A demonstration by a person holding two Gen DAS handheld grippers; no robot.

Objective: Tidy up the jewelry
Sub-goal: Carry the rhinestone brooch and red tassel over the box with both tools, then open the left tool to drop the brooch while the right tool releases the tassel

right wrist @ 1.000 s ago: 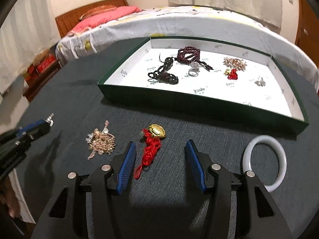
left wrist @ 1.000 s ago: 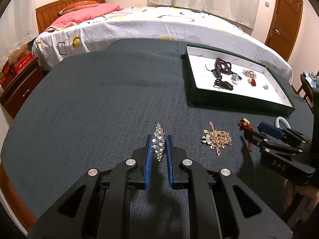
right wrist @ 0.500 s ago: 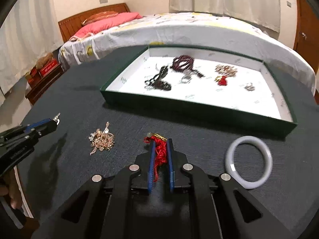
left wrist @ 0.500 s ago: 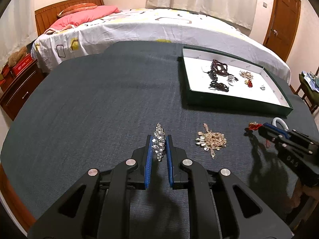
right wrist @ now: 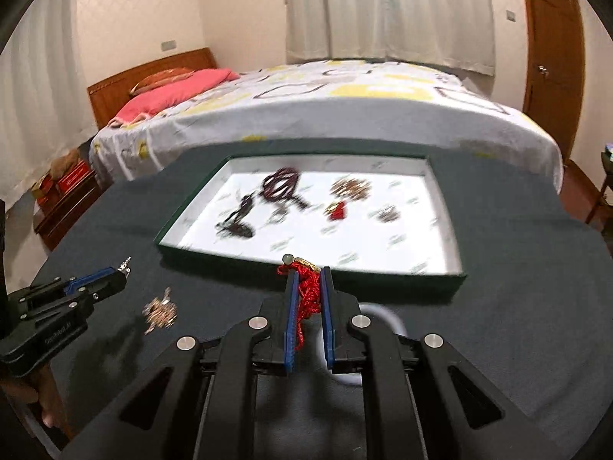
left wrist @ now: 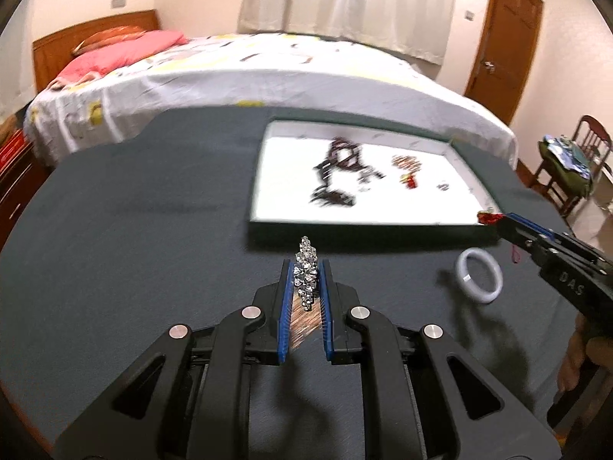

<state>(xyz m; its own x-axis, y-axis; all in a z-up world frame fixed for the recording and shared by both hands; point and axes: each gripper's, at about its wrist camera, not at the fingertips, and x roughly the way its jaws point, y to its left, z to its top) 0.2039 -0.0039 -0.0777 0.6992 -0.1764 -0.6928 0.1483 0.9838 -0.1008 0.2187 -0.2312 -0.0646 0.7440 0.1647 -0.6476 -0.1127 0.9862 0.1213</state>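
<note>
My left gripper [left wrist: 305, 268] is shut on a sparkling rhinestone piece [left wrist: 305, 268] and holds it above the dark table, short of the green tray [left wrist: 367, 230]. My right gripper [right wrist: 307, 276] is shut on a red tassel charm [right wrist: 309, 287] with a gold bead, lifted just before the tray's near wall [right wrist: 306, 272]. The tray has a white floor with dark bead strands, a gold cluster, a small red charm and a ring. From the left wrist view the right gripper [left wrist: 498, 220] shows at the right with the red charm [left wrist: 486, 216] at its tip.
A white bangle [left wrist: 479, 276] lies on the table right of my left gripper. A rose-gold chain pile [right wrist: 160, 312] lies left of my right gripper. Beyond the table stand a bed [left wrist: 245, 73], a wooden door [left wrist: 505, 38] and a chair [left wrist: 574, 165] at the right.
The right gripper closed on the red tassel charm and lifted it off the table toward the tray. The left gripper, still holding the rhinestone piece, moved right and toward the tray.
</note>
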